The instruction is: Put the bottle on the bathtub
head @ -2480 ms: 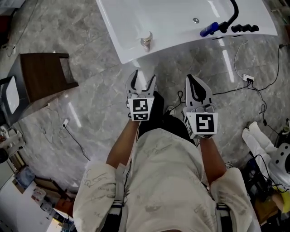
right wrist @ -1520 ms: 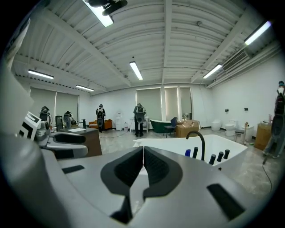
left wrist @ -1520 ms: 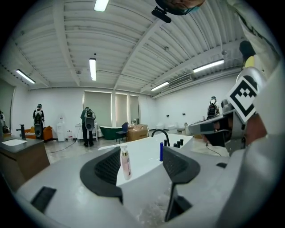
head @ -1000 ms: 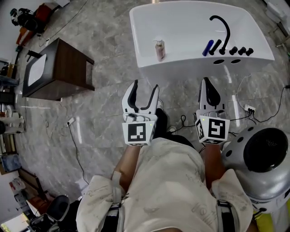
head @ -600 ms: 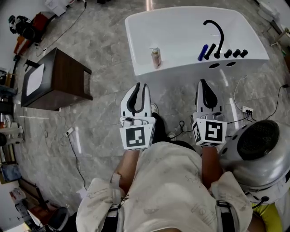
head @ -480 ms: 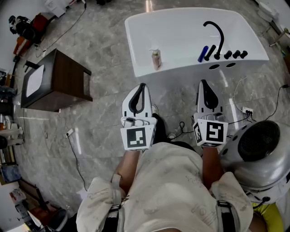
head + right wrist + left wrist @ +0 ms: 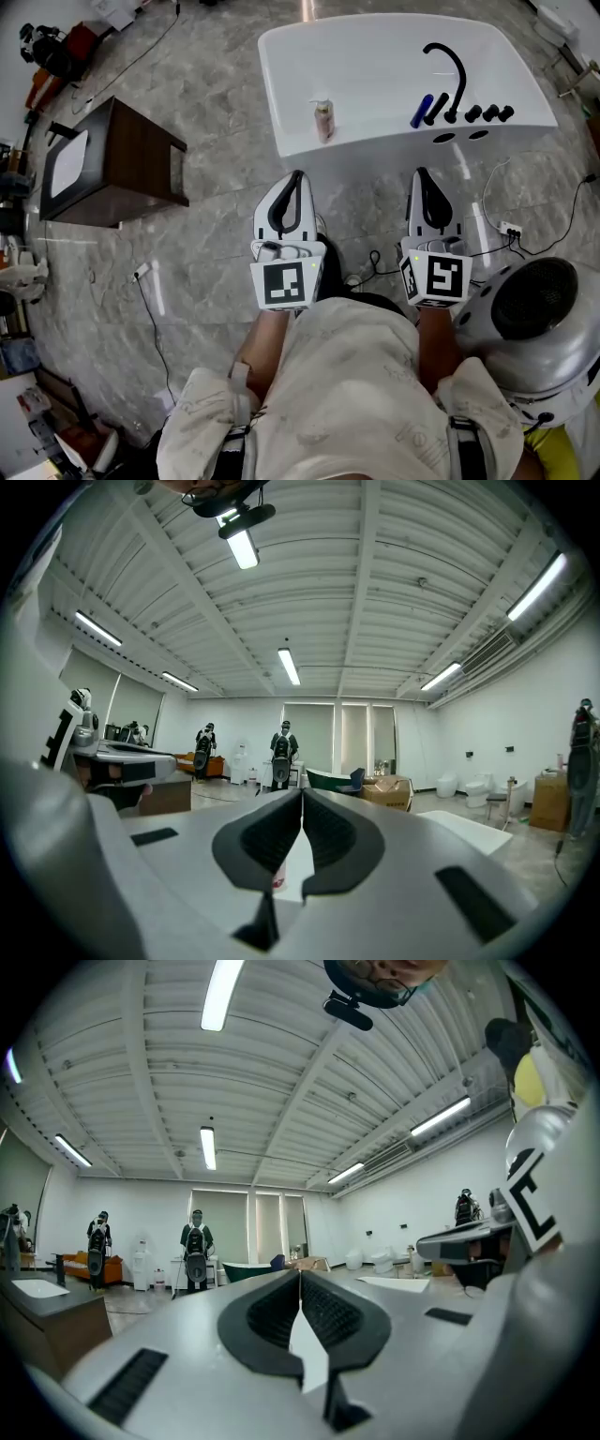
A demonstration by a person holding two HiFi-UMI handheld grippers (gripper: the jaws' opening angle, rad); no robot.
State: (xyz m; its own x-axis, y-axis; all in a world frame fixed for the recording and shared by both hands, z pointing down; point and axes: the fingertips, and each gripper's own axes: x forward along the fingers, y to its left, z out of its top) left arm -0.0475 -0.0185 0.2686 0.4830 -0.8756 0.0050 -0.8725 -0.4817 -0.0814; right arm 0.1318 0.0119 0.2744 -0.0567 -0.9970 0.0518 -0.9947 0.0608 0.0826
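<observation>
Already the pump bottle [image 7: 323,120] stands upright on the near rim of the white bathtub [image 7: 375,66], toward its left end and well apart from the black curved faucet [image 7: 448,67] and the blue piece [image 7: 422,110] beside it. So the task looks finished, or very nearly.

Both tools are held level over the marble floor [image 7: 216,187], short of the tub. The left gripper [image 7: 295,178] has just been closing, and its pads now meet with nothing between them, as the left gripper view confirms [image 7: 300,1283]. The right gripper [image 7: 421,174] is likewise pressed together and empty [image 7: 302,803]. Neither is touching the bottle.

What could go wrong is mostly a matter of footing and of the perch. The bottle sits on a narrow, glossy ledge close to the outer edge. A nudge from a gripper tip or a knock against the tub wall could send it into the basin or onto the floor. It looks slim and tall for its base, so I judge it would tip easily. Black cables [image 7: 525,220] trail over the floor near the person's feet, and a grey domed machine [image 7: 530,323] crowds the right side, so a careless step could catch on either.

The bottle itself is small, with a pinkish-brown body and a pale pump head. Its label is too small to read.
</observation>
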